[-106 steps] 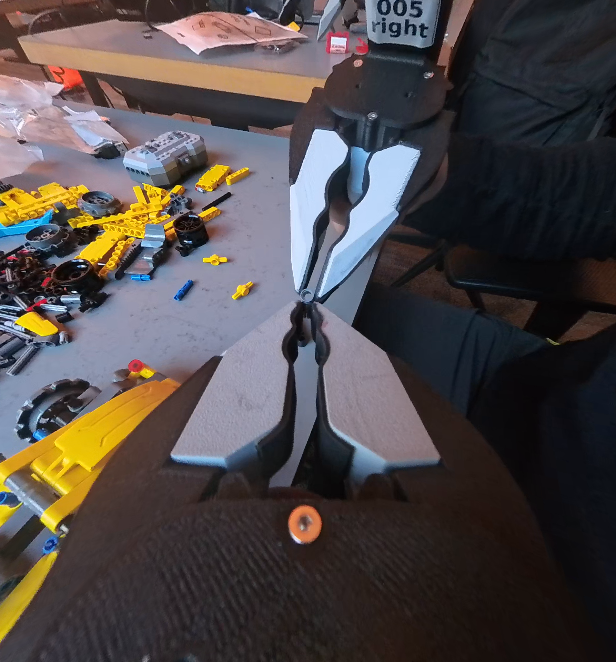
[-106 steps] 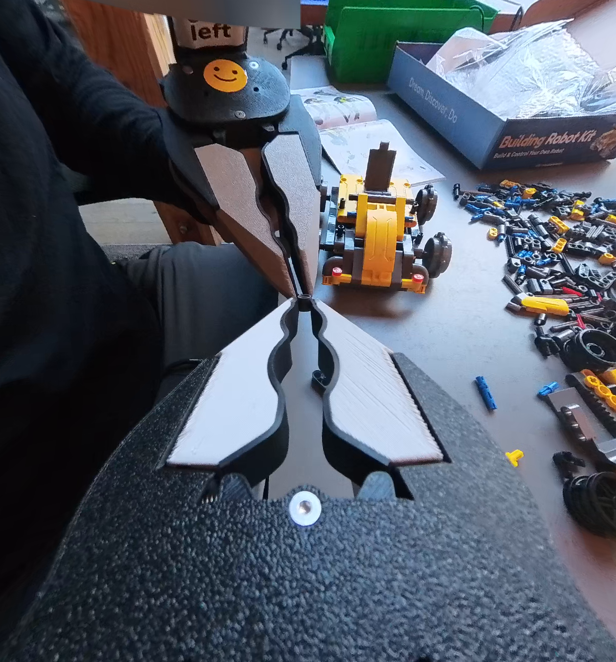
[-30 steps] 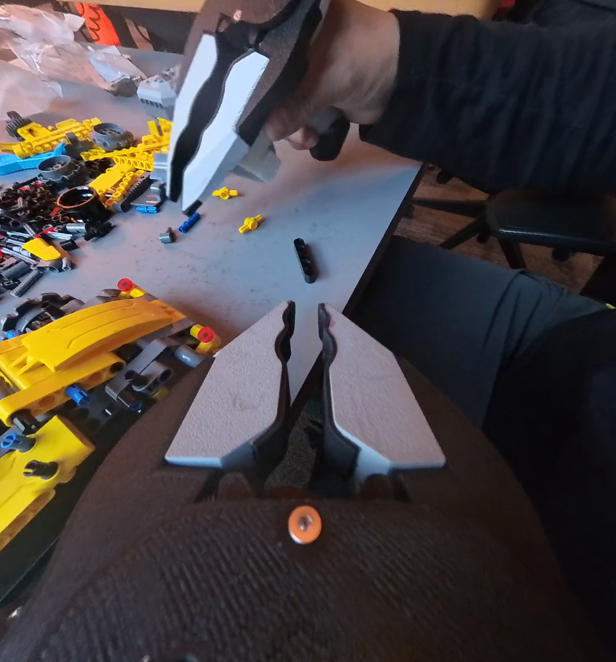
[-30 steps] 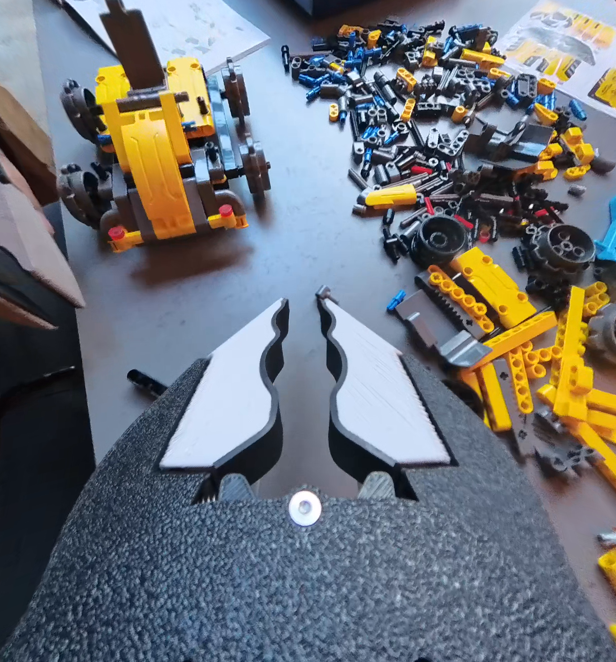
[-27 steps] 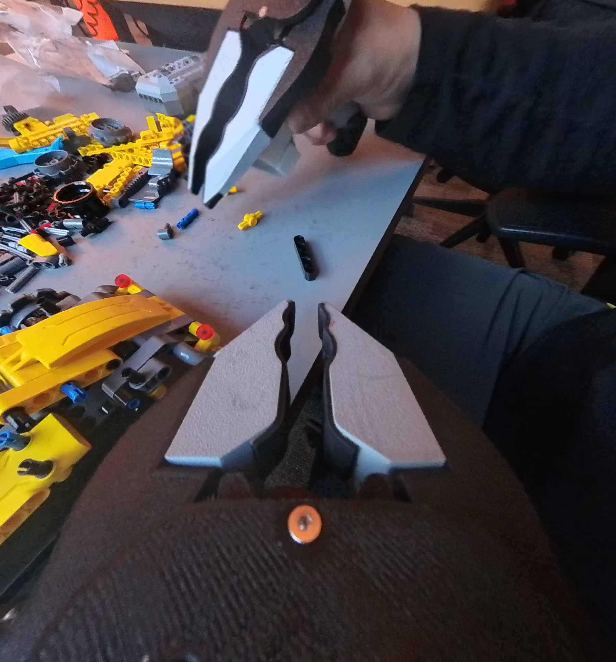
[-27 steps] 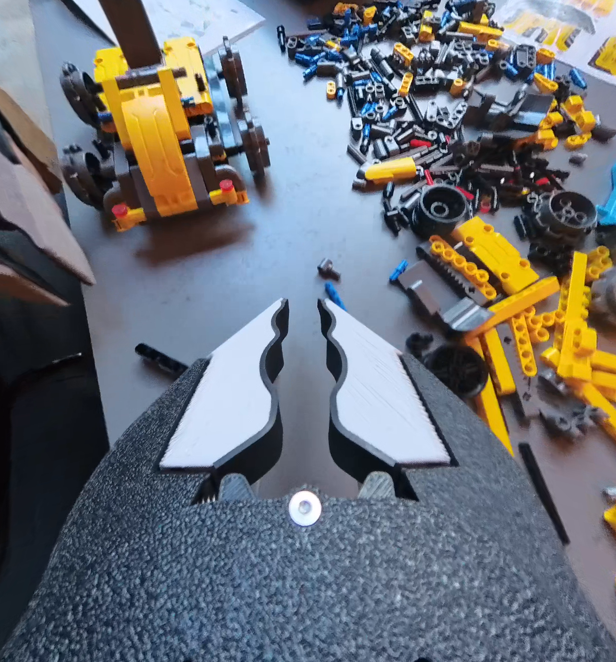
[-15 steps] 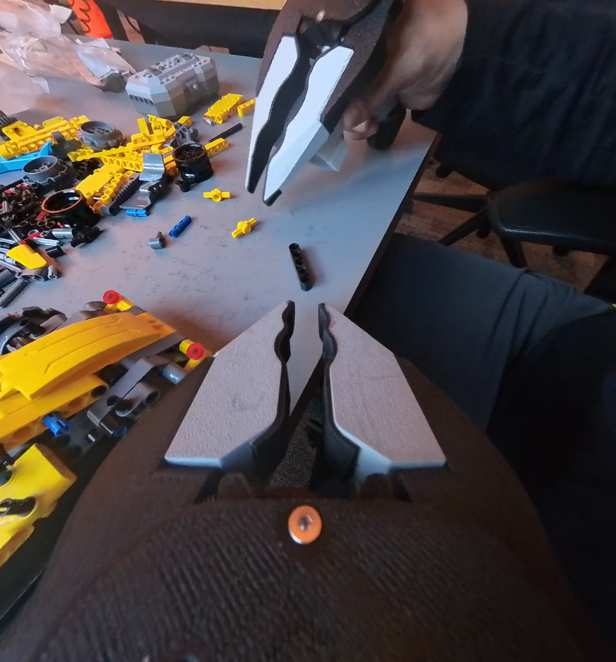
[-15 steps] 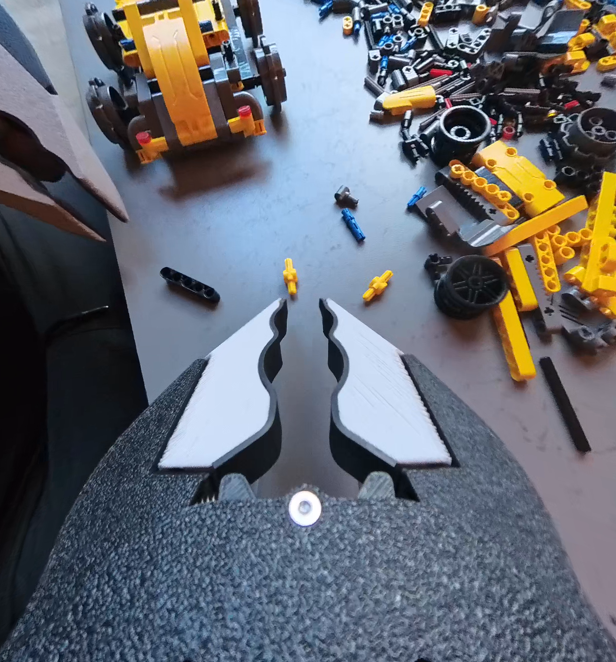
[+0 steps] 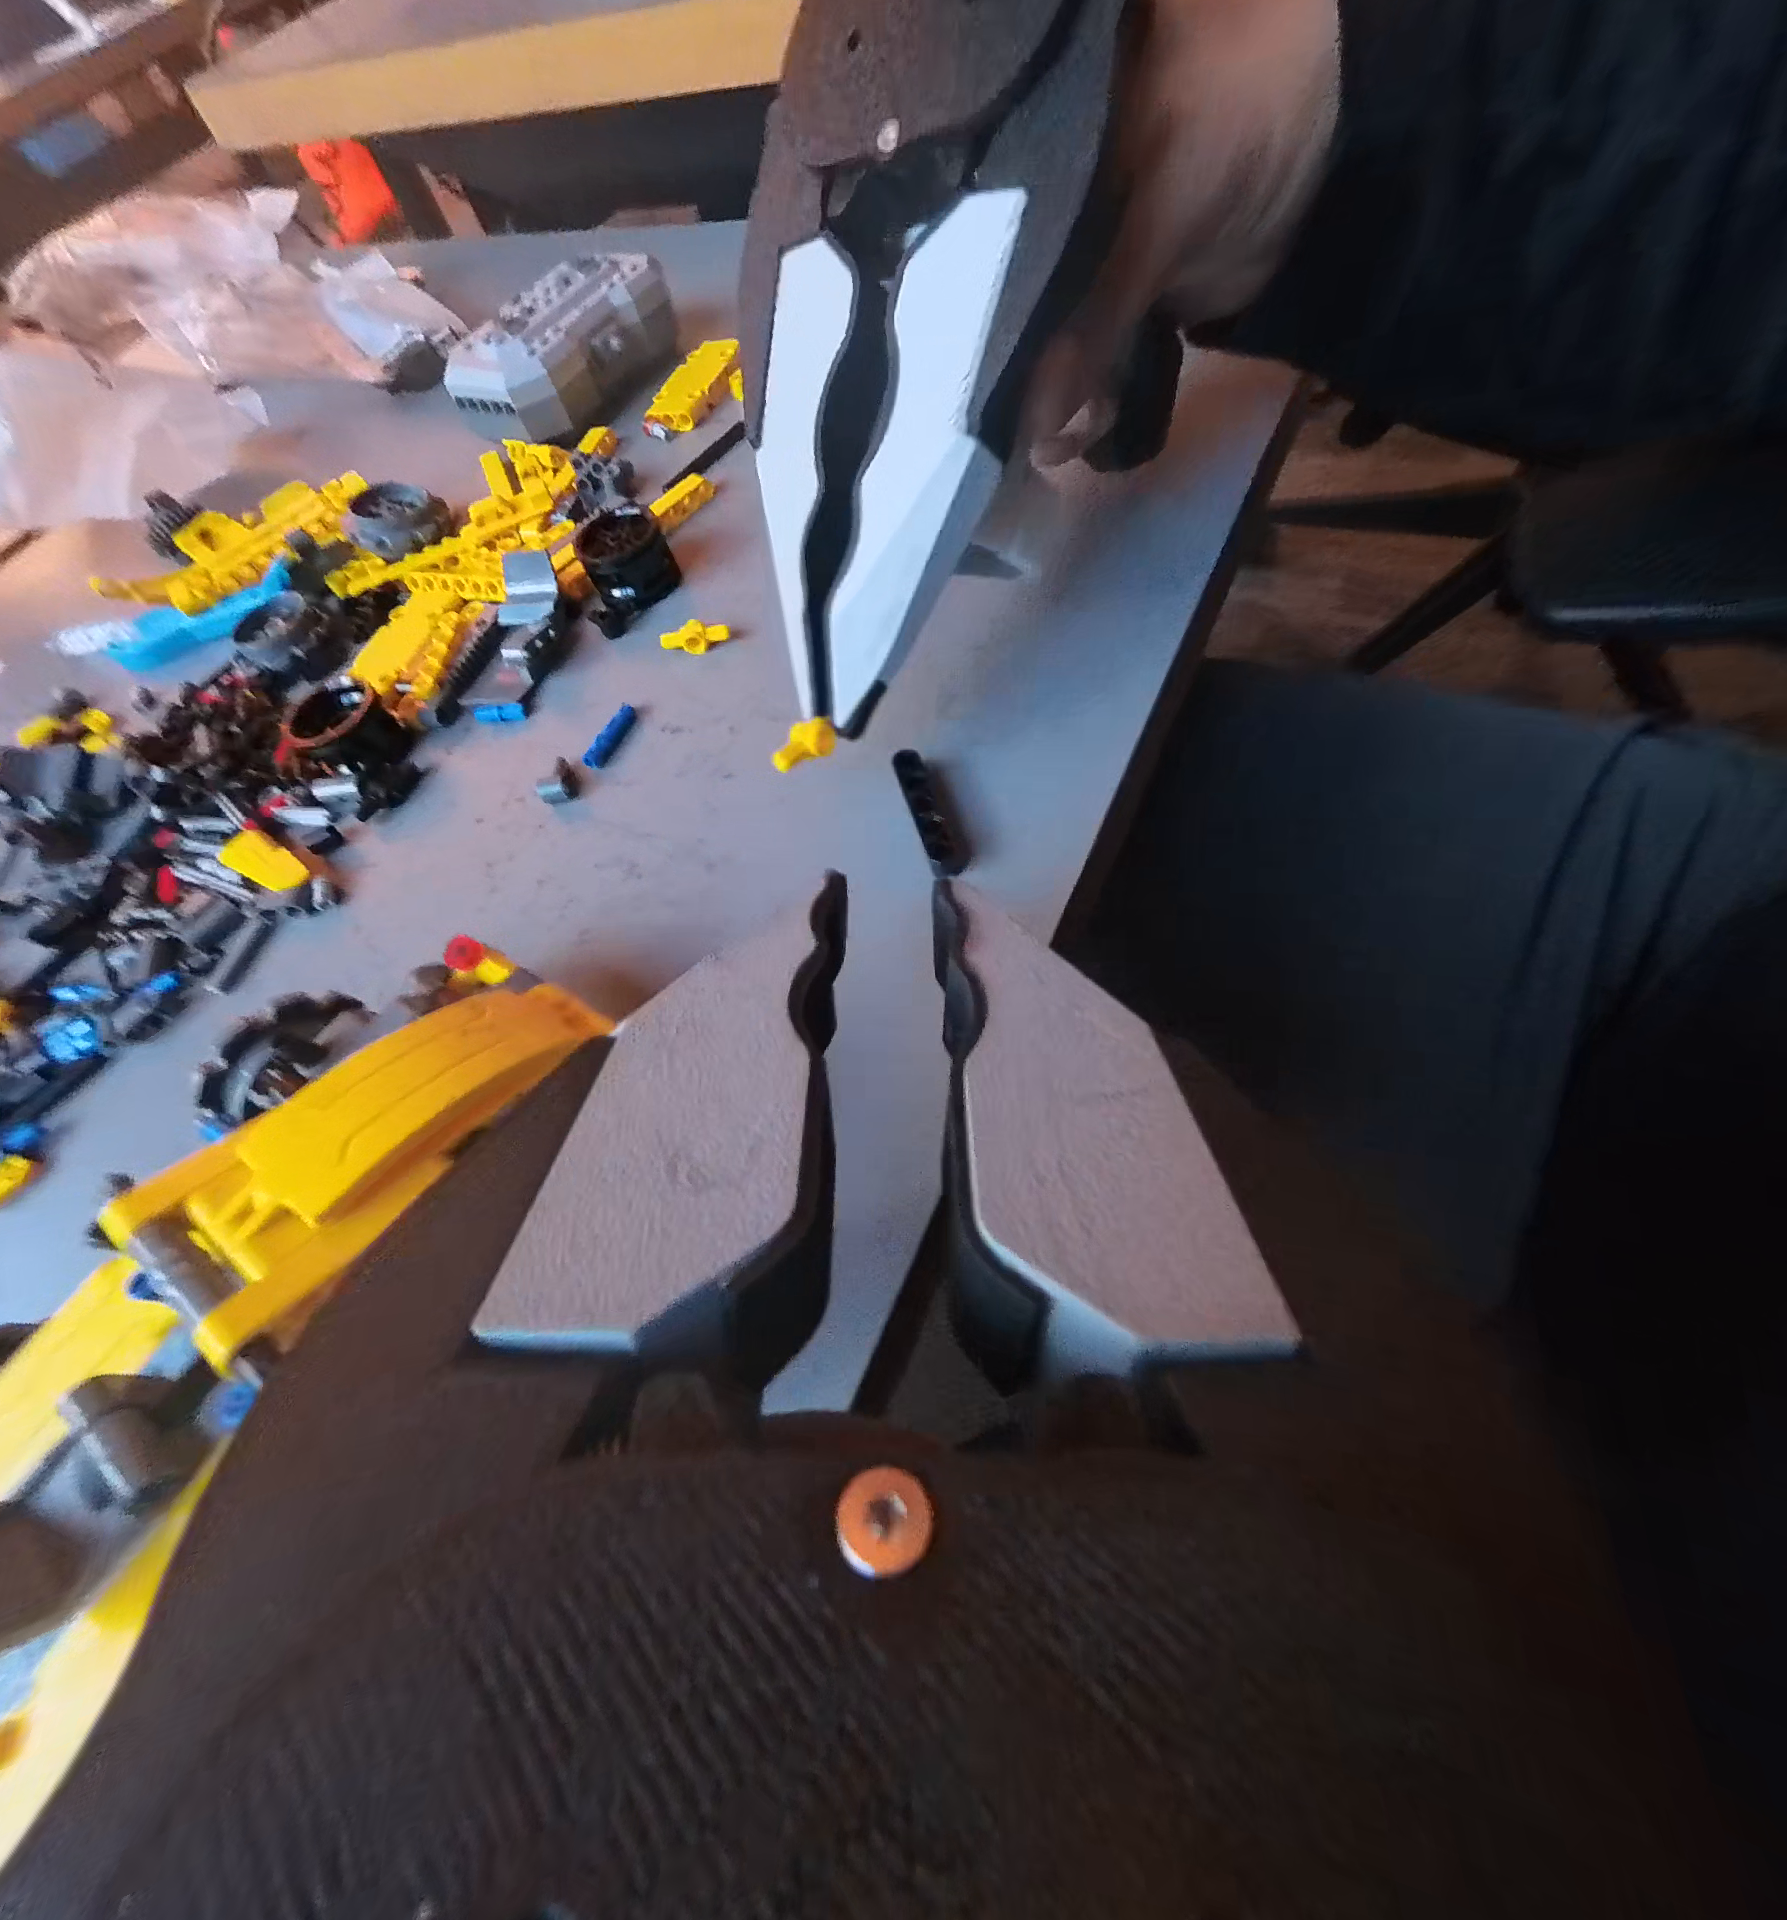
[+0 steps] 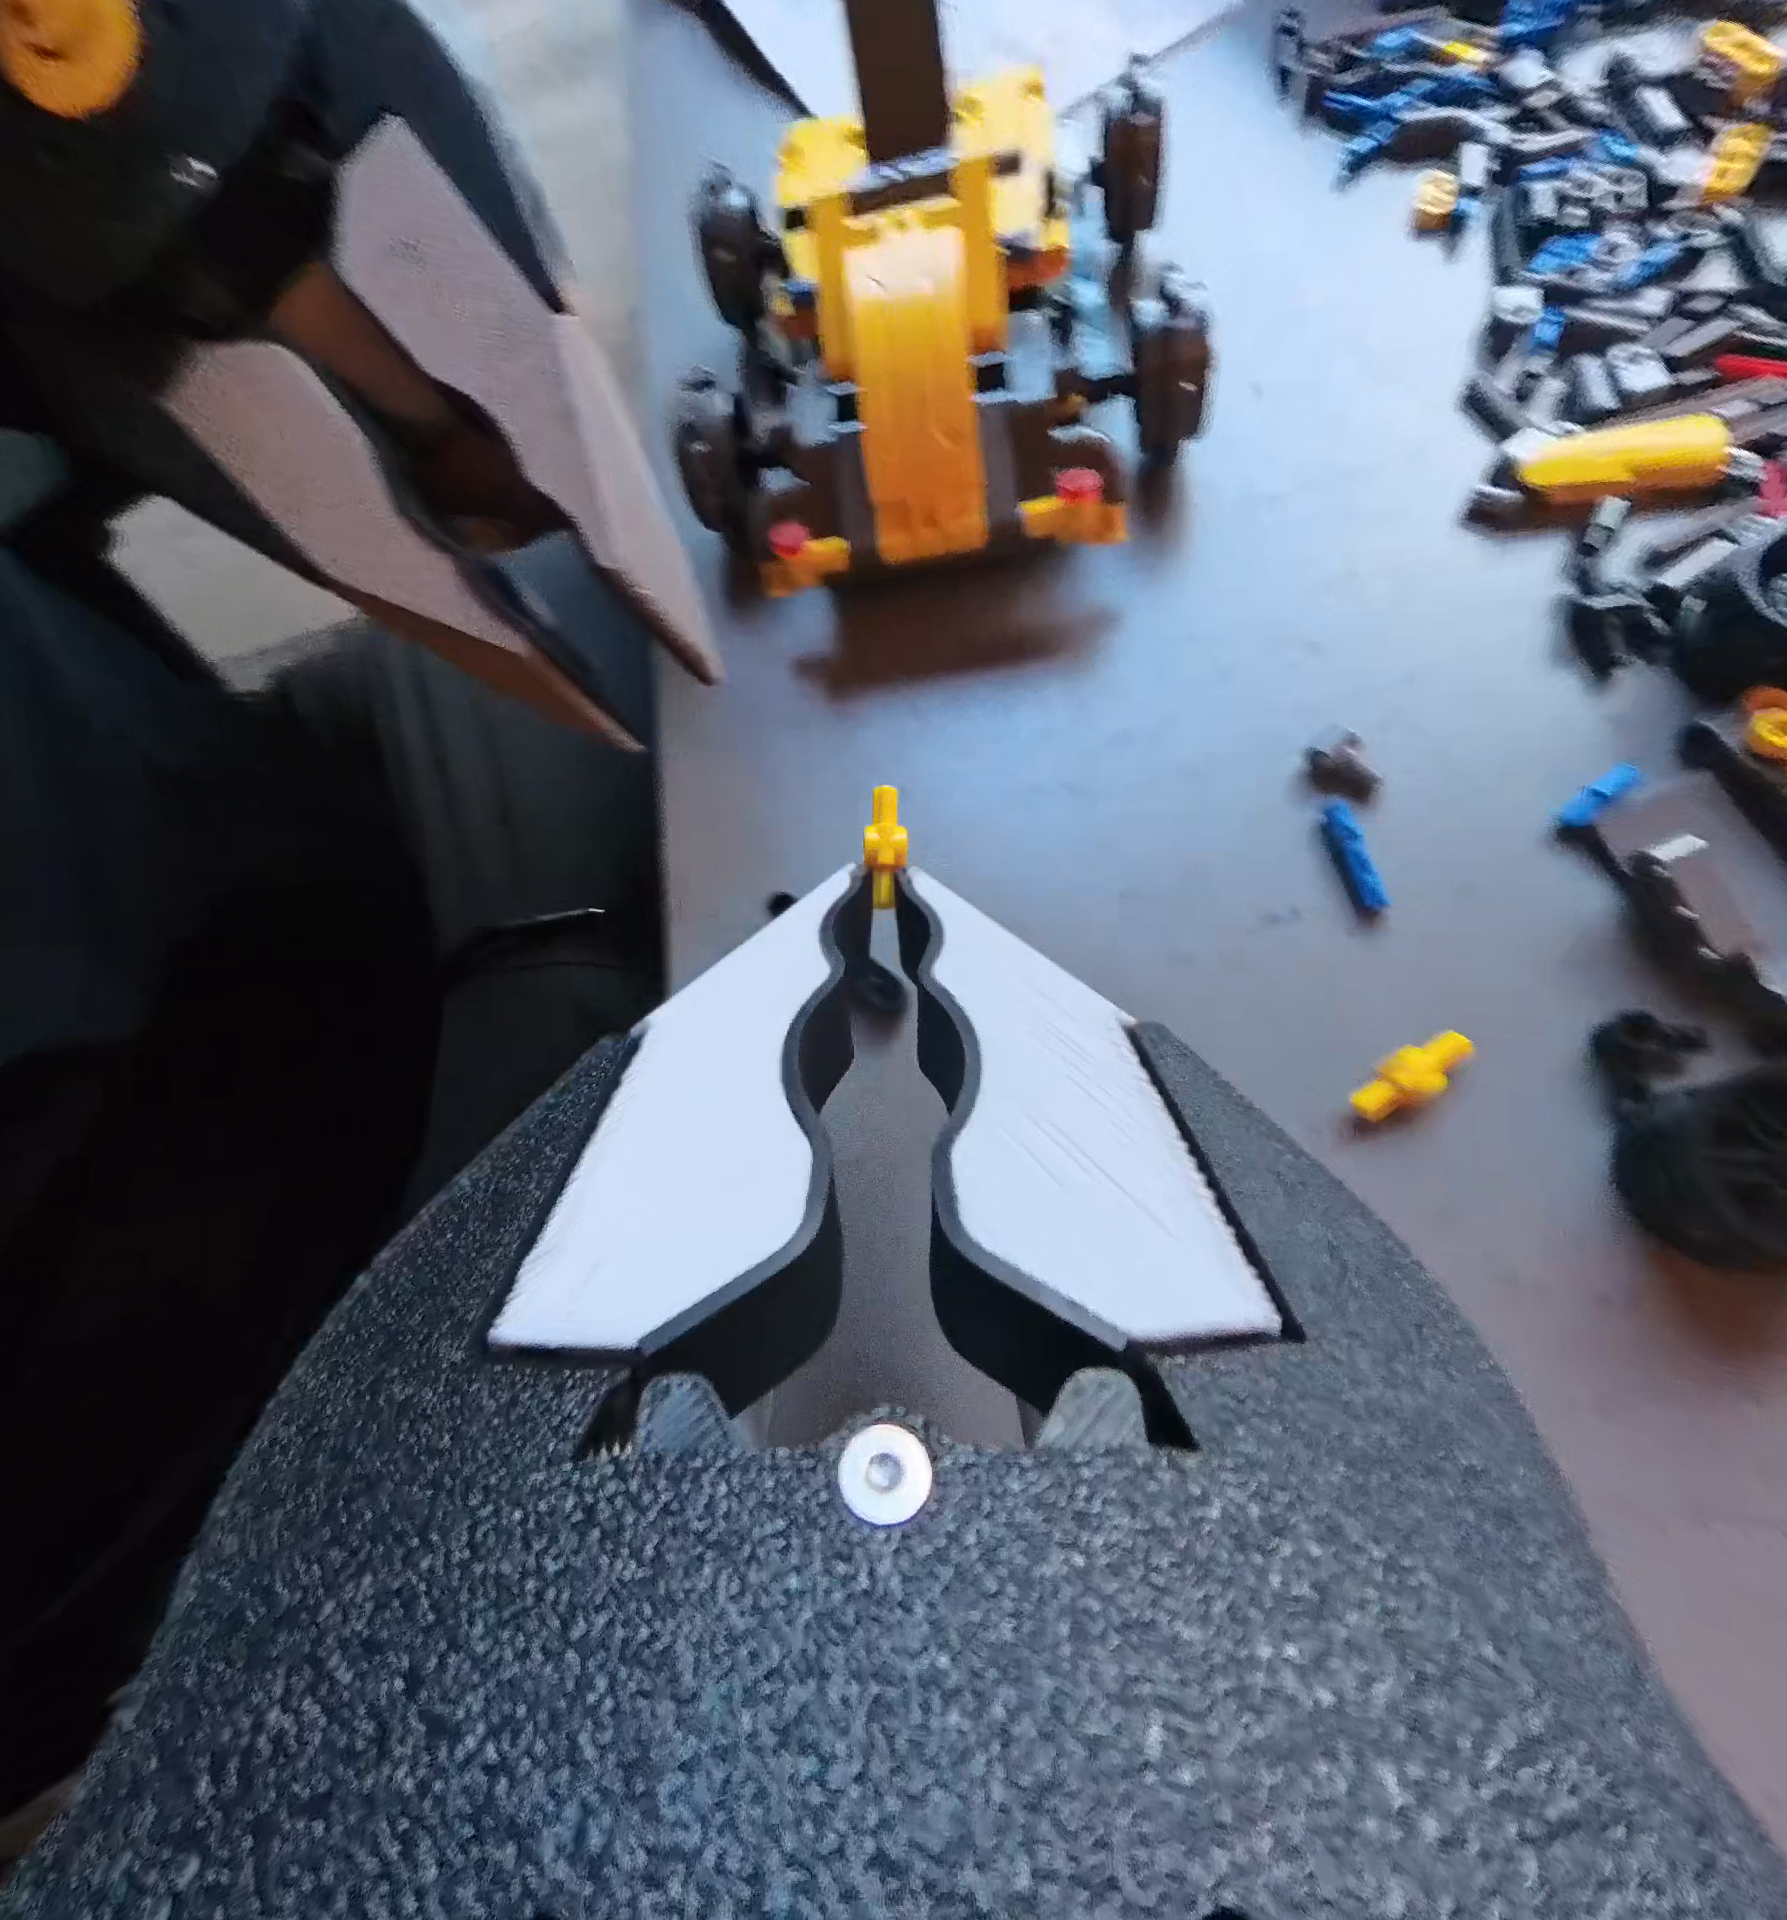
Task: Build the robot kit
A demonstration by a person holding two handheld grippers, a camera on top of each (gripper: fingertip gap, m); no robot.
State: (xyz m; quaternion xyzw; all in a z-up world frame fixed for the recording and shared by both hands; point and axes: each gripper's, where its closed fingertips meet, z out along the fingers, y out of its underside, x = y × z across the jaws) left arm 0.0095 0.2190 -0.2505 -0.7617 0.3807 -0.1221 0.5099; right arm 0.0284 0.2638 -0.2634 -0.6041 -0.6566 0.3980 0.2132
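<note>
Since half a second ago my right gripper (image 10: 881, 883) dropped and clamped the tiny yellow plastic axle pin (image 10: 882, 844) by its near end; it's light, stiff, slippery. Left gripper (image 9: 889, 914) apart, empty, near the black beam (image 9: 933, 812).

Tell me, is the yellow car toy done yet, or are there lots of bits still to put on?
Partly built: the yellow car stands on its wheels on the grey table. In hand: the right gripper is shut on a small yellow pin; the left gripper is open, holding nothing. A big pile of loose pieces and a black beam lie unused.
</note>
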